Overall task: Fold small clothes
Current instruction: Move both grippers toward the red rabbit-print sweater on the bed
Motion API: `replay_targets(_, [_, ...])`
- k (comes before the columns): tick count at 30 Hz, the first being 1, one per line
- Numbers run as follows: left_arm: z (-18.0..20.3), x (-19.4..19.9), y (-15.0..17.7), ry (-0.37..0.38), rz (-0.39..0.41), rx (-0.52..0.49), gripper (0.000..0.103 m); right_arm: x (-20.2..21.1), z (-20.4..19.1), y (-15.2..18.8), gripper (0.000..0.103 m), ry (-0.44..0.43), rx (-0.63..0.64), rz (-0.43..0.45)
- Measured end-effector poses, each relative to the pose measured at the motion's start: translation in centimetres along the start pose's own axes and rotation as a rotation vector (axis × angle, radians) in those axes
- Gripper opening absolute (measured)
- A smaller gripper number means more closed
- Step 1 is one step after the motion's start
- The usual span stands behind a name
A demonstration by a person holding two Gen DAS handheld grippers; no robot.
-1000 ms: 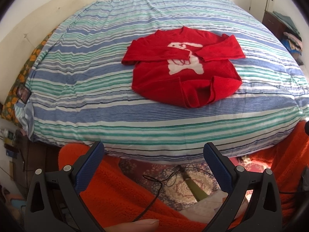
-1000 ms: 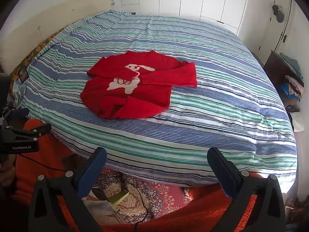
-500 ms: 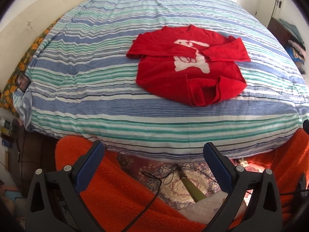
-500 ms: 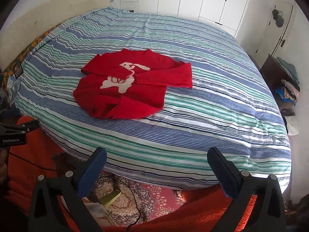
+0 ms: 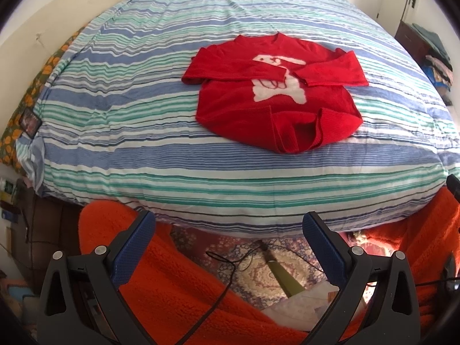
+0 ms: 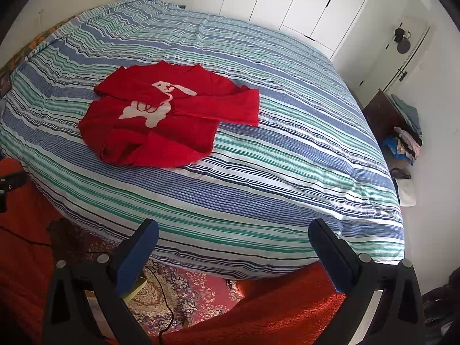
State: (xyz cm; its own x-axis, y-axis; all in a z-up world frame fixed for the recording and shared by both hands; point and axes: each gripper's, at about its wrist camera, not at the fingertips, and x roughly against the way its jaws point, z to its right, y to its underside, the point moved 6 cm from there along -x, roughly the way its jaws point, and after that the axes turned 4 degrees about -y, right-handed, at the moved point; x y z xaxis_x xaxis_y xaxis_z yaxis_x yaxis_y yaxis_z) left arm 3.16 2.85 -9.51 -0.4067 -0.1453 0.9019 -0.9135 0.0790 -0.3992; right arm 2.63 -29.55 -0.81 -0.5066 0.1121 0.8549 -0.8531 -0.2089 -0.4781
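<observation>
Off the bed's point(image 5: 201, 178) near edge, both hand-held grippers point(image 5: 228, 234) point(image 6: 233, 235) level, jaws wide, red sweater point(image 5: 273, 97) untouched

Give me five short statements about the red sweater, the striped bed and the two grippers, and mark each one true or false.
1. The red knitted sweater with a white animal figure lies on the blue, green and white striped duvet. True.
2. Both sleeves are folded across the chest. True.
3. The left gripper grips the sweater's hem. False: it is open, short of the bed.
4. The right gripper is open and holds nothing. True.
5. The sweater is folded into a neat square. False: its bottom hem is only partly turned up.
</observation>
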Motion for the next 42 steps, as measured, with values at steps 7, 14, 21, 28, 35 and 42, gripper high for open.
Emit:
replay_targets(7, [0.3,-0.1,0.2,0.004,-0.005,-0.006,0.102,-0.2,0.0,0.2,0.102,0.005,0.002,-0.013])
replay_targets(14, [0.2,-0.3,0.3,0.005,-0.011,-0.002,0.102,-0.4,-0.2,0.4,0.102,0.009,0.014,-0.022])
replay_targets(21, [-0.2,-0.6,0.1,-0.003,-0.014,0.010,0.102,-0.9,-0.4,0.2,0.102,-0.045,0.015,-0.012])
replay_targets(28, [-2.0,-0.7,0.1,-0.014,-0.014,0.068,0.102,-7.7,-3.2,-2.4,0.095,-0.315,0.066,-0.001])
replay_targets(35, [-2.8,-1.1,1.0,-0.032,-0.032,0.082,0.102,-17.7,-9.7,-8.0,0.078,-0.409,0.283,-0.071])
replay_targets(42, [-4.6,-2.3,2.0,-0.064,-0.063,0.124,0.102,-19.8,-11.4,-9.0,0.005,-0.629,0.338,-0.119])
